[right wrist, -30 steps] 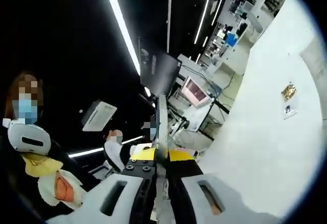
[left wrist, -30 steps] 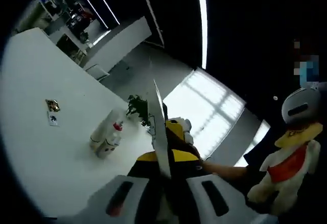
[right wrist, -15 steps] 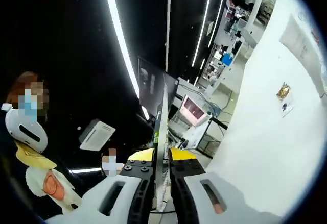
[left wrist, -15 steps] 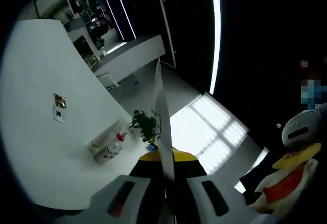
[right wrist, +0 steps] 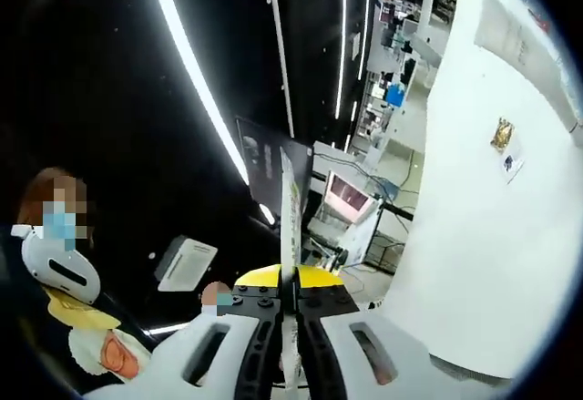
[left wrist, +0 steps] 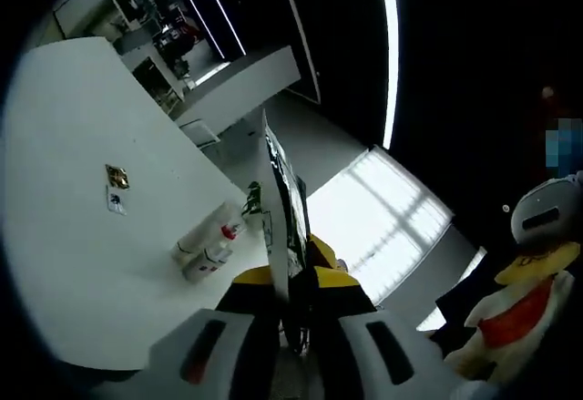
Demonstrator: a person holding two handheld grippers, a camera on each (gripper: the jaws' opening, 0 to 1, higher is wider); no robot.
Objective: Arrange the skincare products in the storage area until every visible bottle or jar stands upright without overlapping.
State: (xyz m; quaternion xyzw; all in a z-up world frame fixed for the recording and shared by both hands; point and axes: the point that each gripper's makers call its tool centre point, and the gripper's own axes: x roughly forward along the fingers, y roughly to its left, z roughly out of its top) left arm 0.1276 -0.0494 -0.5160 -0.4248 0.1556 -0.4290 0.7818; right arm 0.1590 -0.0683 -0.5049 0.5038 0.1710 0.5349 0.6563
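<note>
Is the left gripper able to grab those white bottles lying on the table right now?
Probably not yet. The left gripper has its jaws shut on a thin flat card, and the white bottles lie apart from it on the table.

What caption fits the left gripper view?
Left gripper raised above a white table, where two bottles lie on their sides.

White counter (left wrist: 82,263) carrying a few small things

In the left gripper view the counter is showing two white bottles (left wrist: 208,245) lying on their sides, touching side by side near its far edge, one wearing a red cap. Well apart from them, a small gold square (left wrist: 117,177) is lying flat with a little white card (left wrist: 118,201) just beside it. In the right gripper view the counter (right wrist: 465,236) is carrying the same gold square (right wrist: 502,133) and white card (right wrist: 511,162).
</note>
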